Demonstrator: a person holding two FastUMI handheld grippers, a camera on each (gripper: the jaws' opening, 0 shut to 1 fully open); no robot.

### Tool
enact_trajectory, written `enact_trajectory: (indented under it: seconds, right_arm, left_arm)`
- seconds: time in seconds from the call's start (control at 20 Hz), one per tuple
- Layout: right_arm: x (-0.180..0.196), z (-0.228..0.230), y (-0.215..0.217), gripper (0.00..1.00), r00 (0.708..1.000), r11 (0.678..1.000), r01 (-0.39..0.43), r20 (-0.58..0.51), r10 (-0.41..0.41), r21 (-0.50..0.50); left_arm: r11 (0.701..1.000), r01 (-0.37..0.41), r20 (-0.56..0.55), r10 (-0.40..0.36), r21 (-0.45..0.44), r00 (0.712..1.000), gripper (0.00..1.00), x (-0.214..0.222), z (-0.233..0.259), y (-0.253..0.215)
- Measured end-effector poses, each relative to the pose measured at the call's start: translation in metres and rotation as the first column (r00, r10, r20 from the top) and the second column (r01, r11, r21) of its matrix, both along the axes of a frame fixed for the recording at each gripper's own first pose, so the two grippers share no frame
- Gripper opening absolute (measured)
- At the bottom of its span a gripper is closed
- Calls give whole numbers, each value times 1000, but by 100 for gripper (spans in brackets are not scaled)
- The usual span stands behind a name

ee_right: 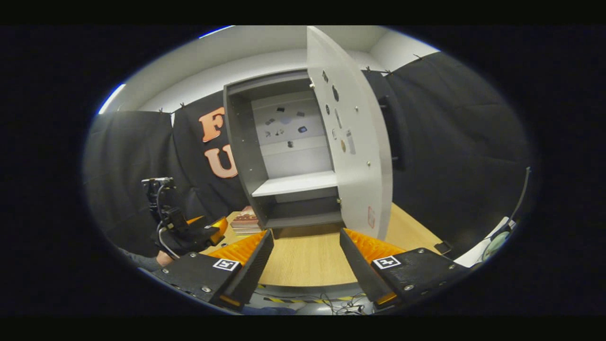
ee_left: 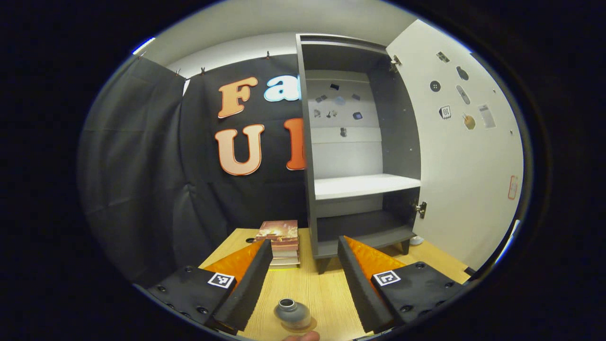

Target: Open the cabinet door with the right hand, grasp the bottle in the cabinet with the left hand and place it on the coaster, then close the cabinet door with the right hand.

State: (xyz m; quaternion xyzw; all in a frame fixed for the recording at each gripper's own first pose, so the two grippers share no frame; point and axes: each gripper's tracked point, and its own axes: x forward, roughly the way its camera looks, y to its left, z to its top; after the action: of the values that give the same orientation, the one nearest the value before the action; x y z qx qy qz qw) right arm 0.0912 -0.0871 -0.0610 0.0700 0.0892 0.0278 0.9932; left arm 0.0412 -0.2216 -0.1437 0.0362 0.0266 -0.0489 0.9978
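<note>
The left gripper (ee_left: 303,279) has its jaws spread wide, gripping nothing. The right gripper (ee_right: 305,265) is likewise parted and empty. In the right gripper view, the left gripper sits at eight o'clock.

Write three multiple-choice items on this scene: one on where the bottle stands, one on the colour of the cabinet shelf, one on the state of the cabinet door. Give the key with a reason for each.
1. Where is the bottle?
A. on the cabinet shelf
B. on the coaster on the table
C. on the books

2. What colour is the shelf?
A. white
B. red
C. green

3. The cabinet door is:
A. shut
B. removed
C. open

Key: B, it stands between the open left gripper's fingers on the coaster; A, a white board in the cabinet; C, it is swung out on its hinges.
</note>
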Motion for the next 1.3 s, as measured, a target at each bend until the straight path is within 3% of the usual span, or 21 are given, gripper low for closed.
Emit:
enact_trajectory:
  seconds: [0.15, 0.2, 0.25, 0.4, 0.45, 0.55, 0.6, 0.65, 0.7, 0.75, 0.8, 0.85, 1.25, 1.3]
  right_arm:
    - [1, 22, -24, 87, 997, 999, 36, 63, -34, -18]
    - [0, 29, -33, 92, 996, 999, 47, 80, -46, -18]
    - [1, 37, -42, 87, 994, 998, 57, 97, -55, -18]
    - [1, 54, -70, 87, 987, 995, 93, 132, -87, -41]
    - [2, 58, -79, 92, 986, 993, 105, 138, -97, -49]
    - [5, 66, -96, 87, 982, 991, 125, 152, -116, -54]
    - [7, 68, -101, 92, 980, 990, 129, 157, -120, -52]
    - [11, 69, -107, 87, 979, 989, 136, 159, -126, -50]
    - [15, 70, -114, 92, 978, 989, 139, 164, -129, -50]
    - [19, 70, -120, 87, 977, 988, 143, 166, -133, -51]
    - [24, 69, -127, 92, 977, 988, 145, 166, -135, -51]
    - [30, 68, -131, 87, 978, 989, 142, 163, -133, -47]
    - [55, 65, -146, 87, 979, 994, 110, 174, -107, -13]
    - [56, 65, -145, 81, 979, 994, 106, 177, -101, -14]
  left_arm:
    - [1000, 21, 9, -21, -22, 1000, 91, -4, 24, -8]
    - [999, 23, 12, -22, -22, 1000, 92, -6, 30, -9]
    - [999, 29, 19, -28, -24, 999, 90, -7, 35, -11]
    - [1000, 30, 24, -30, -6, 999, 91, -11, 43, -14]
    - [1000, 27, 29, -27, -9, 999, 91, -13, 44, -13]
    - [999, 29, 27, -29, -19, 999, 91, -16, 48, -14]
    - [999, 27, 25, -27, -23, 999, 91, -17, 51, -13]
    - [999, 26, 25, -26, -25, 999, 91, -17, 53, -13]
    - [999, 21, 25, -20, -24, 999, 91, -18, 55, -12]
    - [1000, 14, 24, -13, -21, 1000, 91, -17, 55, -9]
    - [1000, 7, 21, -7, -18, 1000, 91, -17, 56, -7]
    - [1000, -1, 20, 1, -15, 1000, 91, -19, 56, -3]
    - [995, -88, 6, 88, 41, 996, 91, -29, 53, 34]
    - [994, -95, 2, 95, 47, 996, 91, -29, 52, 36]
